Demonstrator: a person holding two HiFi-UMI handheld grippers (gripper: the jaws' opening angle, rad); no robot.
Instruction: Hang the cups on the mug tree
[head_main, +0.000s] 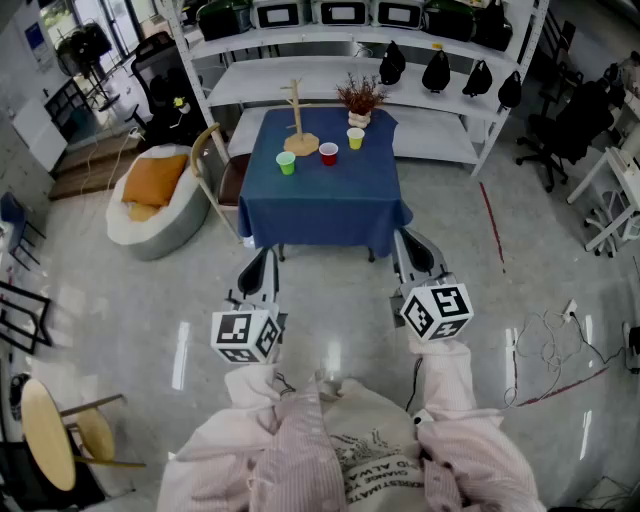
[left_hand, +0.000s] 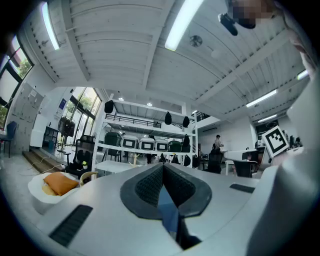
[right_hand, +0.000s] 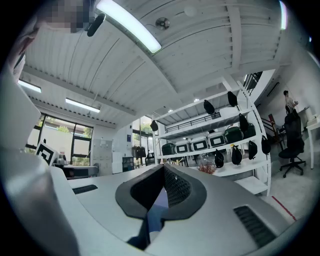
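A wooden mug tree (head_main: 297, 118) stands at the back left of a table covered with a blue cloth (head_main: 325, 195). In front of it sit a green cup (head_main: 286, 163), a red cup (head_main: 328, 153) and a yellow-green cup (head_main: 355, 138). My left gripper (head_main: 262, 272) and right gripper (head_main: 412, 254) hover over the floor, well short of the table. Both are shut with nothing between the jaws. In the left gripper view the closed jaws (left_hand: 162, 182) point at the shelving; the right gripper view shows its jaws (right_hand: 162, 187) closed too.
A dried plant in a pot (head_main: 360, 100) stands at the table's back. A wooden chair (head_main: 215, 170) and a beanbag with an orange cushion (head_main: 155, 195) sit left of the table. White shelving (head_main: 350, 60) lies behind it. Cables (head_main: 550, 350) trail on the floor at right.
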